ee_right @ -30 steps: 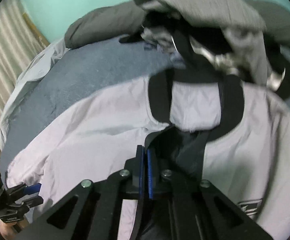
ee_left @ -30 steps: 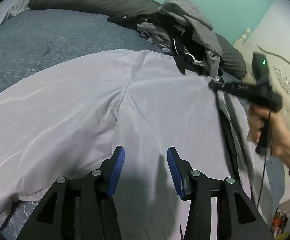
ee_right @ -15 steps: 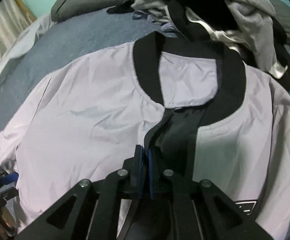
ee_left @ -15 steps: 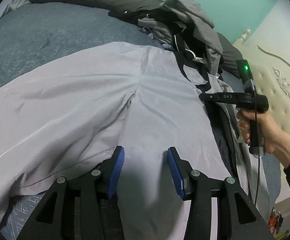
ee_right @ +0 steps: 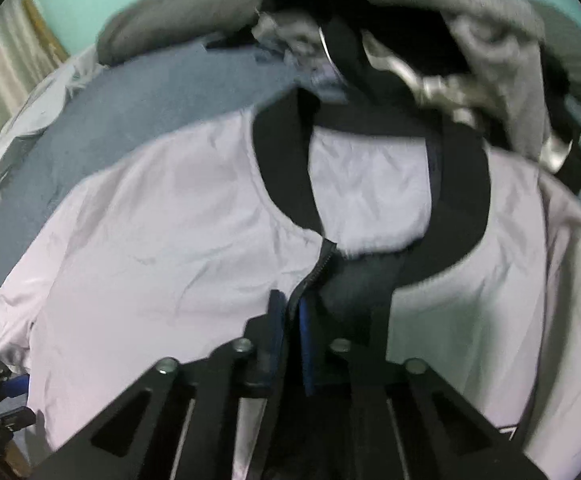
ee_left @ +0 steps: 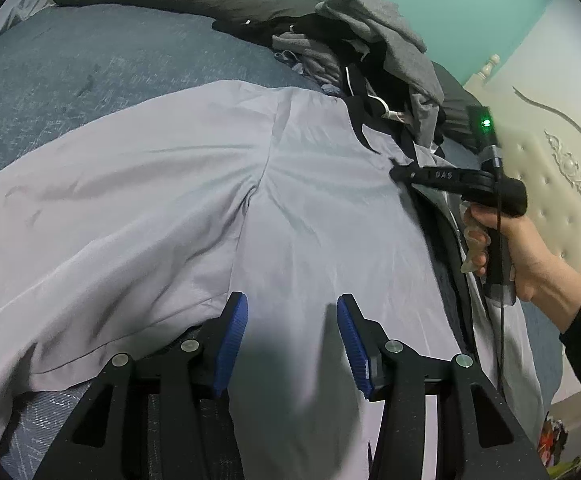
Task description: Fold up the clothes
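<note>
The jacket (ee_right: 178, 248) is thin pale lilac cloth, smooth with a faint sheen and fine creases, trimmed with a matt black ribbed collar (ee_right: 278, 184) and lined in dark cloth that looks slick, though blur makes that hard to judge. It lies on a bedcover (ee_left: 102, 76) of matt, grainy blue-grey weave, beside a pile of clothes (ee_left: 386, 44) in soft grey knit. Each hand-held gripper (ee_left: 292, 336) is matt black plastic with ridged blue pads (ee_left: 234, 332) and shiny metal screws.

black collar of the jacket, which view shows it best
The right wrist view: the collar curves around the whole open neckline at mid-frame, though blurred. The left wrist view shows only a thin dark strip of it at the jacket's far edge.
</note>
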A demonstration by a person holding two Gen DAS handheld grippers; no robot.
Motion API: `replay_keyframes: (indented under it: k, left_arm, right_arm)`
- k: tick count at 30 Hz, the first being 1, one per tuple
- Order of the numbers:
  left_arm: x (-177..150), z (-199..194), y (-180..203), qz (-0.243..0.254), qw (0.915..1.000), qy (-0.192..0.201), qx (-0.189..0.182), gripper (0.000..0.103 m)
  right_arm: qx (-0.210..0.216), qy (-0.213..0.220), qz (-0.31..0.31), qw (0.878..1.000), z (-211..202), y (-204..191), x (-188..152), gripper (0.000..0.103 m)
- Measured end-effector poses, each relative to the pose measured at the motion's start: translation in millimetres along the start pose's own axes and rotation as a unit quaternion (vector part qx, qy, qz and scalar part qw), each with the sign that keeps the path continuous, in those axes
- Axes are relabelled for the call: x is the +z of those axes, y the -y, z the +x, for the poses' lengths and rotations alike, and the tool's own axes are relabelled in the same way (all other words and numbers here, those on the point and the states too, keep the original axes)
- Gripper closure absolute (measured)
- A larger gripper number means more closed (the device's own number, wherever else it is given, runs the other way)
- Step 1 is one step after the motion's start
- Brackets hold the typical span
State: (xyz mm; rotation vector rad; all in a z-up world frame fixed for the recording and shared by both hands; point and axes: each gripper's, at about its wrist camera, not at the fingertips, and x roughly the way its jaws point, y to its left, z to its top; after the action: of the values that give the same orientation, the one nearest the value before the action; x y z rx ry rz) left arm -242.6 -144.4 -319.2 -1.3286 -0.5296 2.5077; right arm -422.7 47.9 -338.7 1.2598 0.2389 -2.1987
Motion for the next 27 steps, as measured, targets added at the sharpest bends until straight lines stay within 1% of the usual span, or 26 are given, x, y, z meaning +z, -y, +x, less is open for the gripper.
replay_keyframes:
  k: [1, 3, 4, 7, 8, 9, 11, 13, 14, 15, 17, 19, 20, 21, 23, 25, 27]
  left_arm:
    - [0, 0, 0, -0.001, 1.0000, 0.000, 0.000, 0.052]
    - [1, 0, 0, -0.001, 1.0000, 0.001, 0.000, 0.052]
    - [1, 1, 0, -0.001, 1.0000, 0.000, 0.001, 0.052]
    - [0, 1, 2, 0.001, 1.0000, 0.000, 0.001, 0.052]
    - [0, 1, 2, 0.001, 1.0000, 0.000, 0.000, 0.052]
    - [0, 1, 2, 0.001, 1.0000, -0.001, 0.000, 0.052]
    - [0, 2, 2, 0.002, 1.0000, -0.001, -0.001, 0.052]
    - [0, 4, 2, 0.001, 1.0000, -0.003, -0.002, 0.052]
    - [0, 4, 3, 0.000, 1.0000, -0.003, -0.003, 0.052]
    - [0, 5, 3, 0.001, 1.0000, -0.004, -0.002, 0.052]
    - [-1, 6, 4, 0.003, 1.0000, -0.005, -0.001, 0.051]
    - [-2, 6, 6, 0.005, 1.0000, -0.006, -0.001, 0.051]
    - [-2, 6, 7, 0.006, 1.0000, -0.006, 0.000, 0.050]
    - [-2, 6, 7, 0.007, 1.0000, -0.006, 0.000, 0.050]
    - [-2, 6, 8, 0.007, 1.0000, -0.006, 0.000, 0.049]
    - [-2, 5, 7, 0.007, 1.0000, -0.006, -0.001, 0.049]
    - [-3, 5, 6, 0.006, 1.0000, -0.006, -0.001, 0.049]
  right_arm:
    - [-0.004, 0.011, -0.007, 1.000, -3, -3, 0, 0.098]
    - [-0.028, 0.031, -0.039, 0.998, -10, -11, 0, 0.098]
    - [-0.033, 0.031, -0.047, 0.998, -9, -13, 1, 0.098]
    - [-0.029, -0.005, -0.032, 0.999, 0, -4, 4, 0.097]
    - [-0.028, -0.014, -0.025, 0.999, 3, 1, 5, 0.093]
    - [-0.033, -0.014, -0.020, 0.999, 0, 4, 7, 0.084]
    - [-0.050, 0.007, -0.009, 0.999, -13, 15, 5, 0.082]
    - [-0.052, 0.018, 0.013, 0.998, -28, 34, 3, 0.077]
    - [-0.054, 0.019, 0.021, 0.998, -34, 43, 1, 0.072]
    - [-0.057, 0.008, 0.020, 0.998, -37, 50, -2, 0.069]
    - [-0.055, -0.010, 0.011, 0.998, -38, 57, -5, 0.068]
    - [-0.042, -0.032, -0.008, 0.999, -35, 56, -13, 0.068]
    - [-0.036, -0.042, -0.019, 0.998, -32, 53, -18, 0.064]
    - [-0.039, -0.053, -0.032, 0.997, -31, 49, -22, 0.060]
    - [-0.048, -0.075, -0.058, 0.994, -27, 38, -32, 0.060]
    - [-0.070, -0.095, -0.083, 0.989, -16, 33, -40, 0.060]
    - [-0.073, -0.092, -0.088, 0.989, -14, 33, -44, 0.063]
